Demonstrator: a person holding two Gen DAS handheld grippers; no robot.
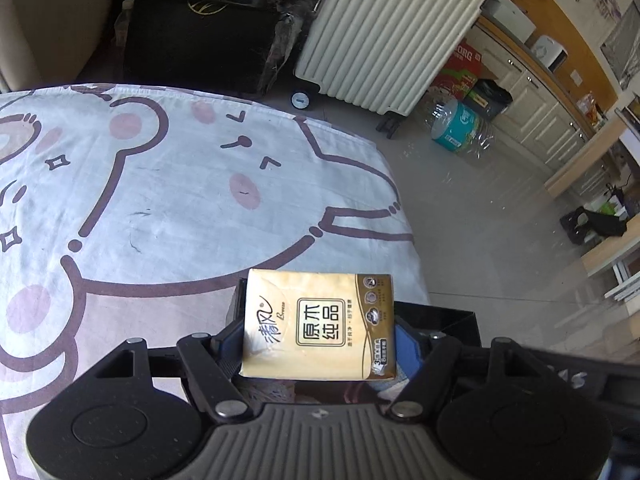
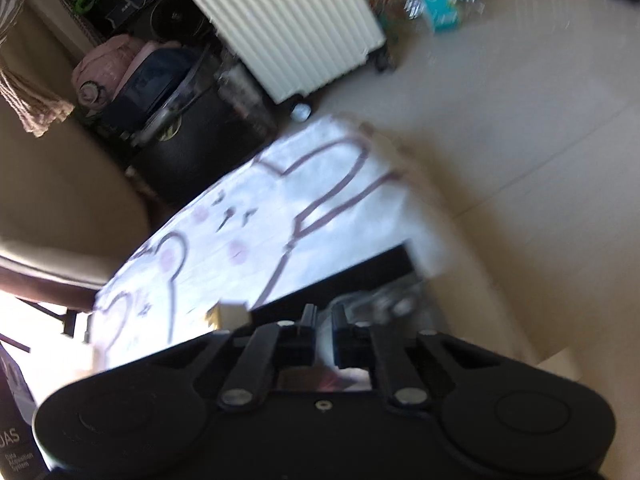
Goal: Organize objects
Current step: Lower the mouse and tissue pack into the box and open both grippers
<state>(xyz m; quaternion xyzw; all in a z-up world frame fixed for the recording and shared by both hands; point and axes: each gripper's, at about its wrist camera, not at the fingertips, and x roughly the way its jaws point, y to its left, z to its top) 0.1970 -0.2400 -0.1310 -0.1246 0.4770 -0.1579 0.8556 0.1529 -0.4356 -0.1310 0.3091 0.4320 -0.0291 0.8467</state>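
A yellow tissue pack [image 1: 318, 326] with Chinese print sits between the blue pads [image 1: 406, 344] of my left gripper [image 1: 318, 344], which is shut on it. It hangs over the near right corner of the table, above a black box [image 1: 440, 320] that holds dim items. The table wears a white cloth with cartoon bears [image 1: 160, 200]. In the blurred right wrist view, my right gripper [image 2: 325, 336] has its fingers nearly together over the same black box [image 2: 360, 268]. I cannot tell whether anything thin is between them. The tissue pack's corner [image 2: 230, 316] shows to its left.
A cream ribbed suitcase [image 1: 384, 32] and a black case [image 1: 192, 40] stand on the floor beyond the table. A wrapped pack of water bottles [image 1: 460, 128] lies by white cabinets [image 1: 532, 112]. A beige seat [image 2: 60, 200] borders the table's left side. Pale tiled floor [image 1: 480, 220] lies to the right.
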